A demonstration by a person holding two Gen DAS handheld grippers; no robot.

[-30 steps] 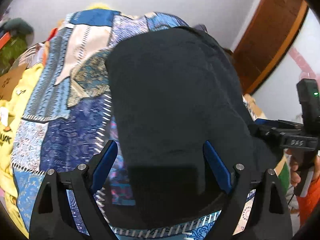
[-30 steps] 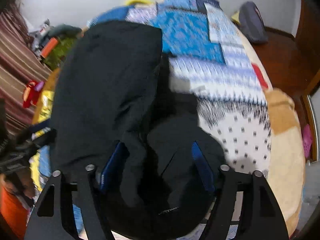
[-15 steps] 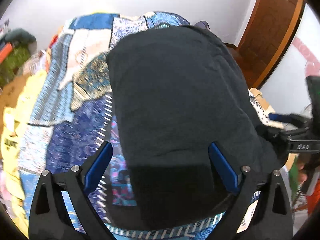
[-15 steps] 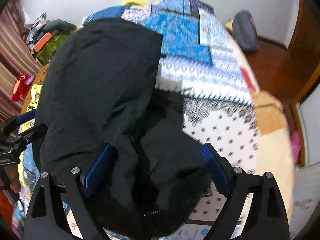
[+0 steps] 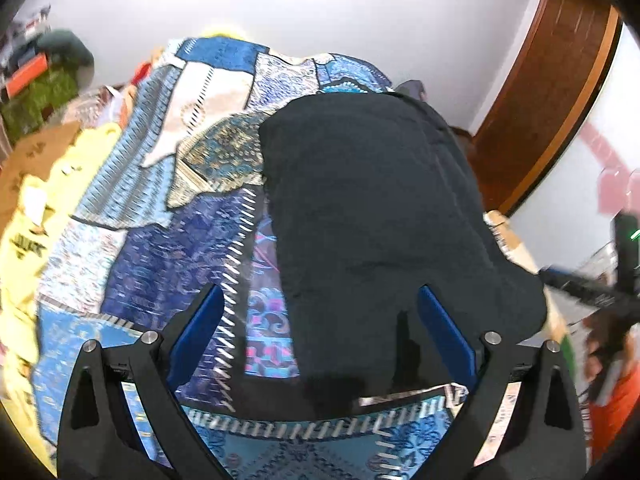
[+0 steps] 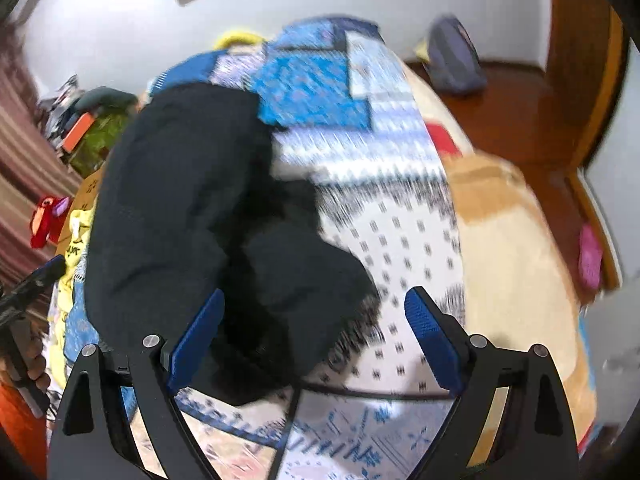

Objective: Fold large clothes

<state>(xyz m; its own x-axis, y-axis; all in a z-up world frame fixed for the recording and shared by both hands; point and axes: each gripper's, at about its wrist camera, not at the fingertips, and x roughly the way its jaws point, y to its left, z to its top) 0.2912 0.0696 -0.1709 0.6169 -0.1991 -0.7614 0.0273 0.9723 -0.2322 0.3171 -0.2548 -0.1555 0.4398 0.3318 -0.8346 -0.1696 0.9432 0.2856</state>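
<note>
Fabric here looks soft and floppy, probably a light knit — my guess is it drapes and bunches instead of holding a crease, so grab it at corners or along a hem, never mid-panel. The black garment (image 5: 372,216) lies on a blue patchwork bedspread (image 5: 152,264), its main panel fairly flat in the left view, while the right view shows a lumpy, rumpled flap (image 6: 296,288) on its near right side. Plain black, no print I can make out. The left gripper (image 5: 318,330) is opening, jaws wide with the garment's near edge between them but the pads not pressing it. The right gripper (image 6: 314,332) — also wide apart, bunched part below, nothing pinched.
</note>
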